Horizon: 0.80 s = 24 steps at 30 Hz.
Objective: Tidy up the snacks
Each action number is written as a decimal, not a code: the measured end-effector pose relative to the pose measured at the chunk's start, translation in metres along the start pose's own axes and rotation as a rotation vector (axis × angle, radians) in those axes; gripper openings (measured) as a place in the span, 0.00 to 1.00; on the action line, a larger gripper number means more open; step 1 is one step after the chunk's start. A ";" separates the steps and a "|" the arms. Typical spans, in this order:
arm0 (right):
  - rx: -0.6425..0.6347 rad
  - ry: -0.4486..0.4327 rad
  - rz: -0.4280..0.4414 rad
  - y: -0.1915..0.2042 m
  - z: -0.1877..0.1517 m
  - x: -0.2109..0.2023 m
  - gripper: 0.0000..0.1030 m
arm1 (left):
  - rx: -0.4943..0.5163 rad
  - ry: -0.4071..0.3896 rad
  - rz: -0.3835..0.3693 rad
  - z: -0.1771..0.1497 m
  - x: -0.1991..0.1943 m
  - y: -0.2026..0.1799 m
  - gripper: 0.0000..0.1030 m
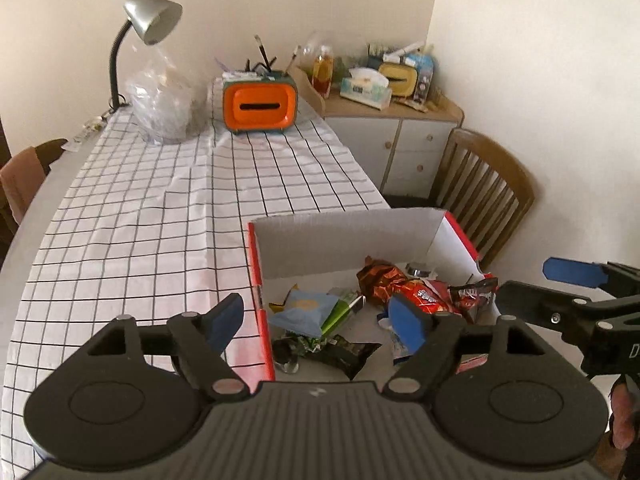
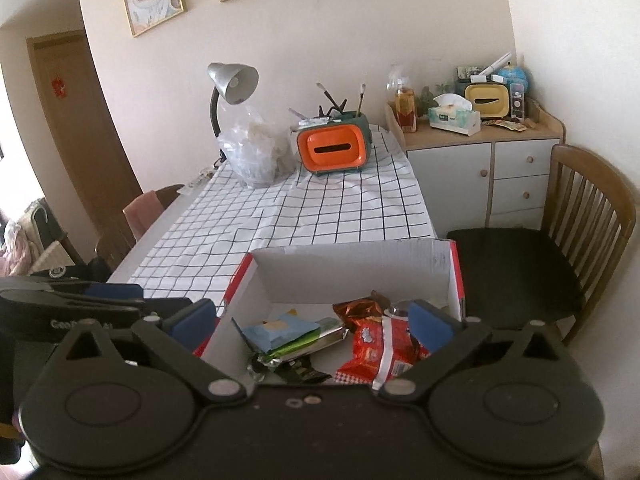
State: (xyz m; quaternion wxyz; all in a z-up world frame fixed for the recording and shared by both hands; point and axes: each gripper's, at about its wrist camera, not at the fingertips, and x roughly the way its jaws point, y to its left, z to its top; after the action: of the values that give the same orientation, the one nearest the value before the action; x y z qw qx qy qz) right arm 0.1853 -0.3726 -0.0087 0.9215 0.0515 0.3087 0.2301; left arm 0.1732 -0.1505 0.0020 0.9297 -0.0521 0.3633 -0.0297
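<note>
left wrist view: the left gripper (image 1: pixel 316 320) hangs over the near edge of the red-and-white box (image 1: pixel 344 236), jaws spread wide, holding nothing. inside lie the snacks: a pale blue packet (image 1: pixel 300 312), a red packet (image 1: pixel 428 296) and a dark wrapper (image 1: pixel 348 354). the right gripper (image 1: pixel 532 284) enters at the right, jaws apart.

right wrist view: the right gripper (image 2: pixel 312 322) is spread, empty, above the box (image 2: pixel 352 268) on the checked tablecloth (image 2: pixel 340 204); the red packet (image 2: pixel 380 348) lies just beside its right finger.

Left gripper (image 1: pixel 316 322) and right gripper (image 2: pixel 312 322): black ribbed housing, blue-padded fingers (image 1: pixel 406 322), silver pivot screws.
</note>
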 end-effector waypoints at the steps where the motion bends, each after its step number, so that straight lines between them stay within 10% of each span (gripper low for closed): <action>1: 0.006 -0.006 0.000 0.000 -0.002 -0.003 1.00 | -0.005 -0.003 -0.002 -0.002 -0.003 0.001 0.80; 8: 0.026 -0.054 -0.015 0.007 -0.017 -0.024 1.00 | -0.008 -0.029 0.001 -0.015 -0.024 0.005 0.97; 24: 0.043 -0.131 -0.191 0.020 -0.048 -0.057 1.00 | 0.035 -0.045 0.022 -0.035 -0.048 -0.023 0.98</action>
State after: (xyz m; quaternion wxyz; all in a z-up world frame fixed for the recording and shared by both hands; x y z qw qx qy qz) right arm 0.1090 -0.3826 -0.0111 0.9561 0.0567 0.2561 0.1308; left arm 0.1144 -0.1714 0.0114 0.9387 -0.0327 0.3424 -0.0246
